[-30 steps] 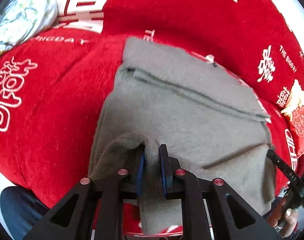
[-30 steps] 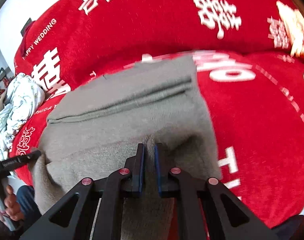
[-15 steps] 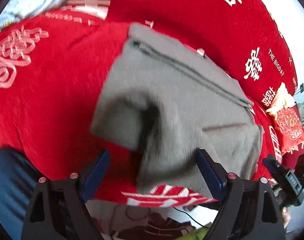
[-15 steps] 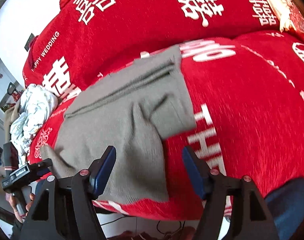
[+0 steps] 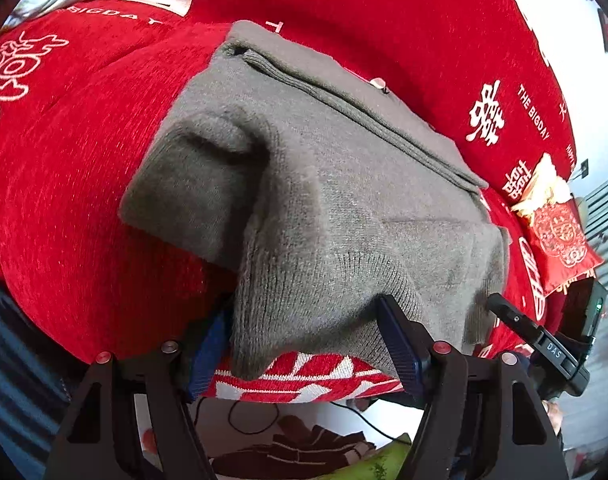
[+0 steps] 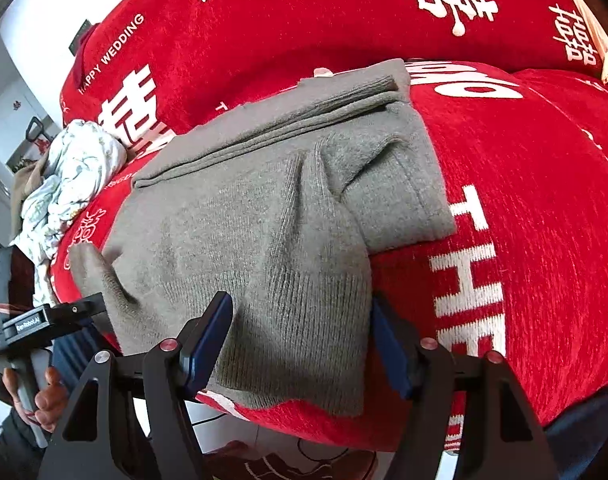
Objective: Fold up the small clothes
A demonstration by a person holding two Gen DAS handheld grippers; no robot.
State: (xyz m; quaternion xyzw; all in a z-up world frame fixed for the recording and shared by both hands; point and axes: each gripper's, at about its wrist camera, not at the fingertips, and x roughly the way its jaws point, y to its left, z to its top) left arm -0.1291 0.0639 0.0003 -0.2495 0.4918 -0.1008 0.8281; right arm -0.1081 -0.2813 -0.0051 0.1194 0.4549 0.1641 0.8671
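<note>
Red plush covering (image 5: 84, 208) printed with white characters and English words spreads across both views, its far reaches bent by the lens and its near edge dropping out of sight toward six o'clock, so what it drapes over cannot be told. On it lies the grey knitted garment (image 5: 343, 208), filling the middle of both views, folded over itself with a ribbed band running along its far side toward twelve o'clock; one folded flap juts to nine o'clock in the left wrist view and another to three o'clock in the right wrist view, and its near hem hangs over the covering's edge. What kind of garment it is stays hard to make out. At ten o'clock in the right wrist view a crumpled pale floral cloth (image 6: 68, 184) sits partly cut off at the frame edge. A red patterned cushion (image 5: 559, 236) shows at three o'clock in the left view, half hidden. The left gripper (image 5: 304, 354) has its fingers spread on either side of the hanging hem and is closing; the pads do not press the knit. The right gripper (image 6: 300, 348) likewise stands released, fingers wide with the hem between them. A bare hand (image 6: 44, 400) at eight o'clock holds the other tool's handle.
</note>
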